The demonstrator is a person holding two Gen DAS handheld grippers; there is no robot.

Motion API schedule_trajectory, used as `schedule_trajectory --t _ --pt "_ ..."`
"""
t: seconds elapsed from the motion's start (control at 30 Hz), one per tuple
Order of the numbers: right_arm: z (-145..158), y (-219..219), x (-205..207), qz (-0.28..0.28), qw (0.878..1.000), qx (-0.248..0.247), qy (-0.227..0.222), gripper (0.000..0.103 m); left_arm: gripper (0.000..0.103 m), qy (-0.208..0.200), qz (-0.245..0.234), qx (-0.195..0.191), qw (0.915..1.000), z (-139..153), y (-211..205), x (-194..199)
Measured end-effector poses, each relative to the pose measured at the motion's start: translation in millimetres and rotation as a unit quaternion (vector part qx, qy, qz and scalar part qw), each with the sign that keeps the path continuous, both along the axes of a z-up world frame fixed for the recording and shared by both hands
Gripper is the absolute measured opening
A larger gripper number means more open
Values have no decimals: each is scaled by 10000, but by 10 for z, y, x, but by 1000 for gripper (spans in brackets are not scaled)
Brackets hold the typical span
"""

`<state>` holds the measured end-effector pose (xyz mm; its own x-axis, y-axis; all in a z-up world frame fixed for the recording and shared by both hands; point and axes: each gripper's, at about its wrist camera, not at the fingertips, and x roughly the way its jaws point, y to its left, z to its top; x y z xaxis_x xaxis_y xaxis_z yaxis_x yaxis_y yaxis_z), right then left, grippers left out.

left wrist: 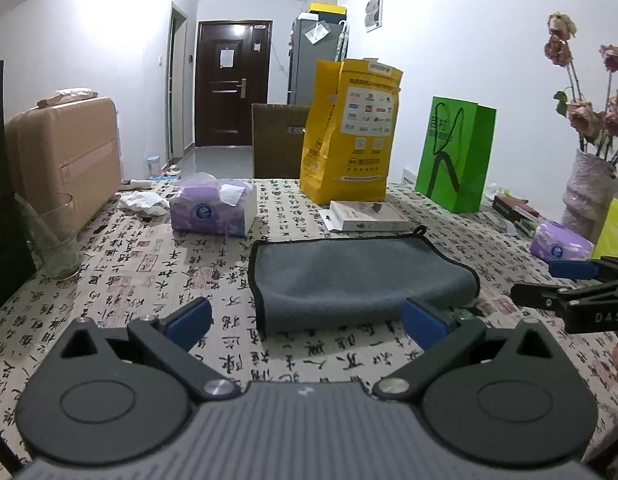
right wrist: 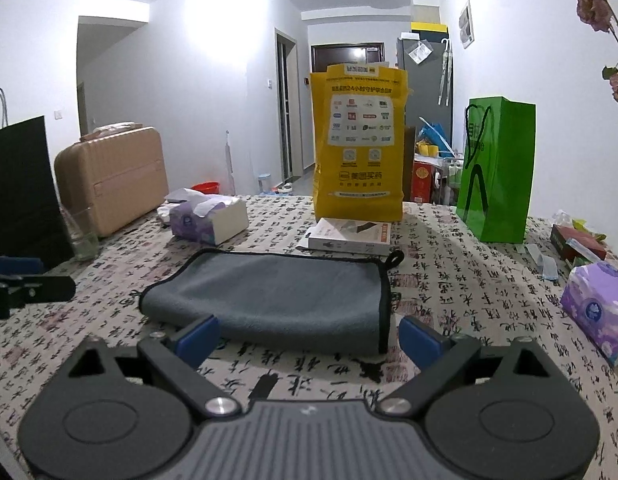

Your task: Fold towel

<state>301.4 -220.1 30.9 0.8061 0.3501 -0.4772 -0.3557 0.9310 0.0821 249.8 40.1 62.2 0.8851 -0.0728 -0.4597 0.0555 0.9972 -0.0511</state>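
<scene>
Covering the whole table point(left wrist: 121, 264), a cream cloth printed with black brush-style characters lies flat under everything. Behind it stands a beige hard-shell suitcase point(left wrist: 69, 156) with ribbed sides. A tall yellow paper bag point(right wrist: 359, 144) stands upright at the far edge, and a glossy green gift bag point(right wrist: 499, 168) with black cord handles stands to its right. In the middle lies the towel point(right wrist: 277, 296), grey, soft and plush, edged in black piping with a small hanging loop at one far corner; it is folded over into a rounded rectangle. A flat white box point(right wrist: 349, 236) rests just beyond it. A purple soft-pack of tissues point(left wrist: 213, 208) sits near the far left. The left gripper point(left wrist: 307, 320) and right gripper point(right wrist: 309, 338), each with blue-padded fingers, are spread wide, hold nothing, and hover just short of the towel's near edge.
</scene>
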Motion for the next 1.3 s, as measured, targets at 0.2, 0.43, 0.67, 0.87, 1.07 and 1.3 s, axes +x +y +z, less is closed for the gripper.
schedule_trajectory --t 0.2,0.43,0.67,0.87,1.07,1.3 --pt "-1 17 -215 79 9999 -6 -64 97 103 -68 -27 30 10000 4 -34 -232" --pt "2 22 -471 127 9998 12 -135 97 103 -104 -34 29 9999 -29 -60 -482" --pt "4 21 -757 182 9996 -31 -234 97 103 -189 -1 -35 9998 -46 -47 -727" --pt "36 19 -1032 228 9992 18 -338 97 103 -312 18 68 9995 -31 -65 -981" --pt "77 37 -1316 348 9984 36 -455 97 103 -447 33 56 9990 -17 -95 -1253" --pt "82 42 -1613 433 9977 140 -507 98 103 -516 17 50 9987 -75 -113 -1541"
